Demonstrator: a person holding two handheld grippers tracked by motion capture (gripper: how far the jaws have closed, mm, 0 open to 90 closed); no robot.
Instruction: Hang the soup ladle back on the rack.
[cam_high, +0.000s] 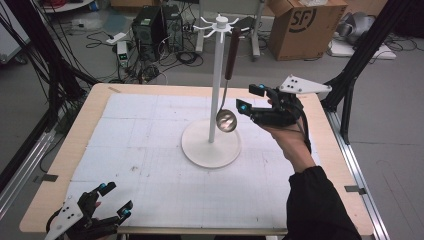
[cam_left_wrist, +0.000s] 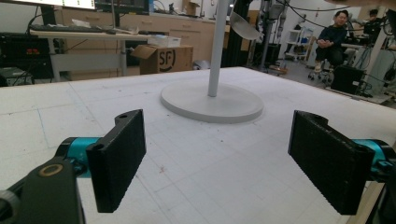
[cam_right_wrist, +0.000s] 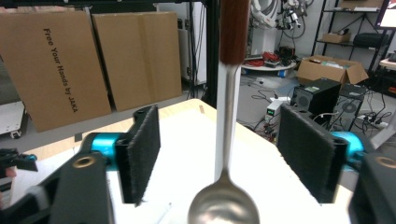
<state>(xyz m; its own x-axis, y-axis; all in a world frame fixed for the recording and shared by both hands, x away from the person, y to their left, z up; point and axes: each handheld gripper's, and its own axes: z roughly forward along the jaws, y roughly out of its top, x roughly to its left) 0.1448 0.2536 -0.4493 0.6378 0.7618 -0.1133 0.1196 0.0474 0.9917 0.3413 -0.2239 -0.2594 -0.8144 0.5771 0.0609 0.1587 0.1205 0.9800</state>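
Hanging upright from the white hooked stand, the wood-handled steel ladle sits just ahead of the open, empty right claw (far nearer than the idle, open left claw).

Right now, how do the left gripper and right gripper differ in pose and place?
The left gripper sits low at the near edge of the table, away from the rack; the right gripper is raised beside the rack, at the hanging ladle. The left gripper's jaws frame bare mat; the right gripper's jaws stand either side of the ladle's stem without pressing it. Both are open.
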